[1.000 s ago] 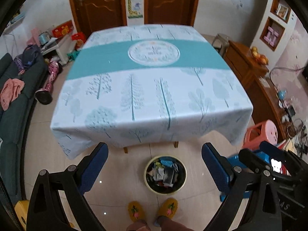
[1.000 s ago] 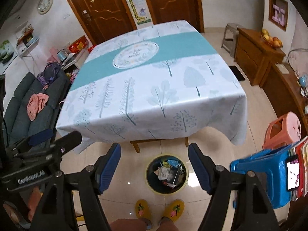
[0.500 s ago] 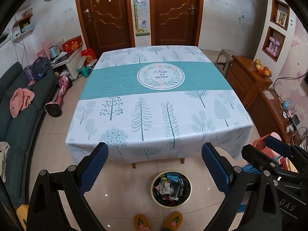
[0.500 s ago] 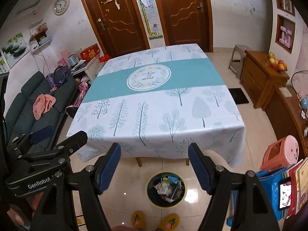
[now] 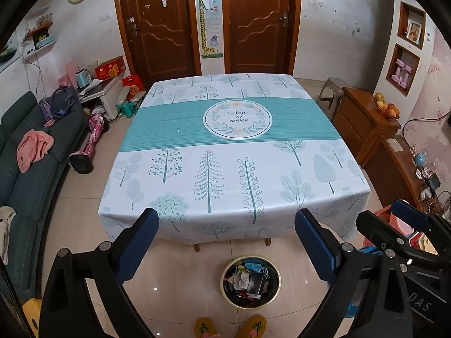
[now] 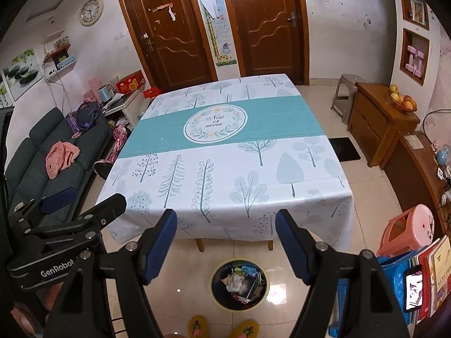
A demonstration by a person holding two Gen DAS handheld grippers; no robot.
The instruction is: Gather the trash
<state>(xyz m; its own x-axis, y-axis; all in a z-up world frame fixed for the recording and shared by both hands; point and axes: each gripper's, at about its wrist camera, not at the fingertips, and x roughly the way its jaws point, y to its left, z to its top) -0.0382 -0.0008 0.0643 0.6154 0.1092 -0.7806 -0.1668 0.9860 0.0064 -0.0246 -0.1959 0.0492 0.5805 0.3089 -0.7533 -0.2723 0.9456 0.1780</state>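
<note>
Left wrist | trash bin [image 5: 250,281] on floor, below and between spread fingers [image 5: 138,242]

Your yellow slippers [image 5: 229,327] are cut off by the bottom edge, so your legs stay out of view. The trash in the bin [image 5: 250,281] is too jumbled to name piece by piece. The tablecloth [image 6: 225,152] hides all but two table legs [image 6: 199,244].

Tree-print tablecloth table [image 5: 234,166], two wooden doors [image 5: 160,28]; dark sofa [image 5: 25,174], glossy tiled floor [image 5: 180,284]
</note>
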